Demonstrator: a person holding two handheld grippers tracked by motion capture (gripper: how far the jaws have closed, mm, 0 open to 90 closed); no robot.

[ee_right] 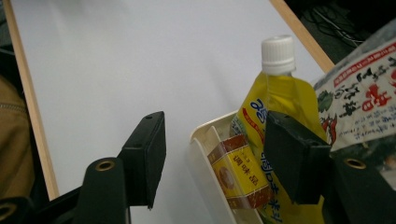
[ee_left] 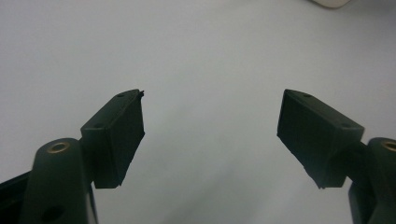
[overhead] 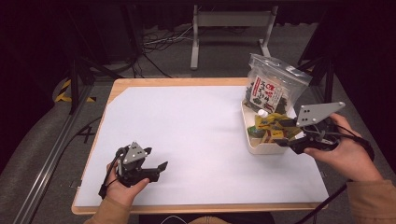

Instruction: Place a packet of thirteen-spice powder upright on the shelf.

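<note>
Right gripper (ee_right: pixel 215 158) agape astride cream tray (ee_right: pixel 205 154) rim; left gripper (ee_left: pixel 210 135) agape over bare white tabletop (overhead: pixel 196 135).

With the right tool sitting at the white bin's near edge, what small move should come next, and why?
Probably ease the right tool forward into the white bin so its open jaws straddle the small yellow box. One jaw now stands outside the bin wall and the other in front of the yellow pouch, and nothing is gripped. The left tool is open over bare table.
</note>
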